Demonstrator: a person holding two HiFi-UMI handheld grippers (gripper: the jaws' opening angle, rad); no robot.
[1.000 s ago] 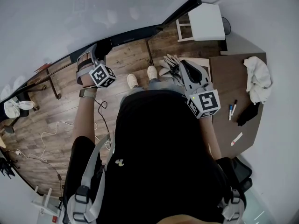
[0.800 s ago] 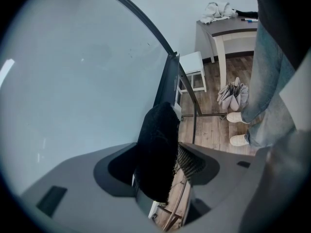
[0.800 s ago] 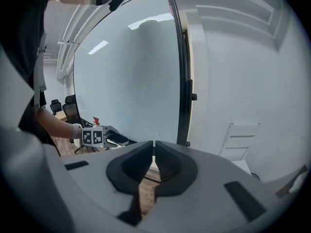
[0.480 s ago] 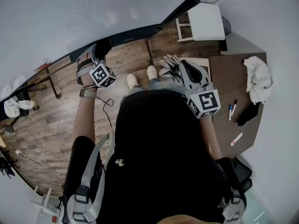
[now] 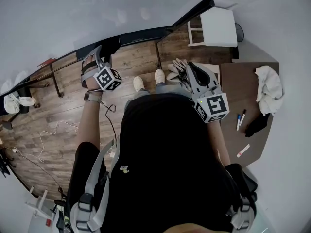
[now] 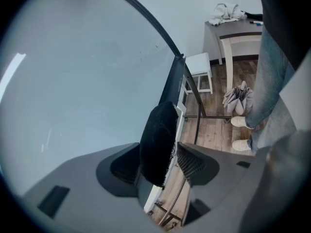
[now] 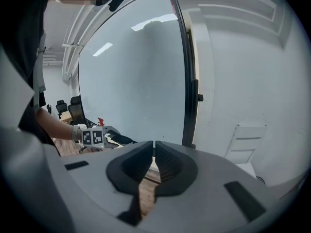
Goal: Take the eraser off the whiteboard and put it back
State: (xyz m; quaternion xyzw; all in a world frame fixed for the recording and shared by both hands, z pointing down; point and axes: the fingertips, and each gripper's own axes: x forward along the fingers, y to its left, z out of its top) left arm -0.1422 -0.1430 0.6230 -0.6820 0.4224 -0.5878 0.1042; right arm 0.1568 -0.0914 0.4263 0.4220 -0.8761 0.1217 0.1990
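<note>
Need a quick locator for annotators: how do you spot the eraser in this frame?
Find the big whiteboard and follow its dark frame down. There the left gripper is shut on the eraser, a black, soft-looking oval pad. Unlike the thin markers lying on the brown table, it is broad, all black and held up at the board.

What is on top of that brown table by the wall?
A crumpled white cloth, two markers, a black object and a small white stick. Anything under the cloth is hidden.
</note>
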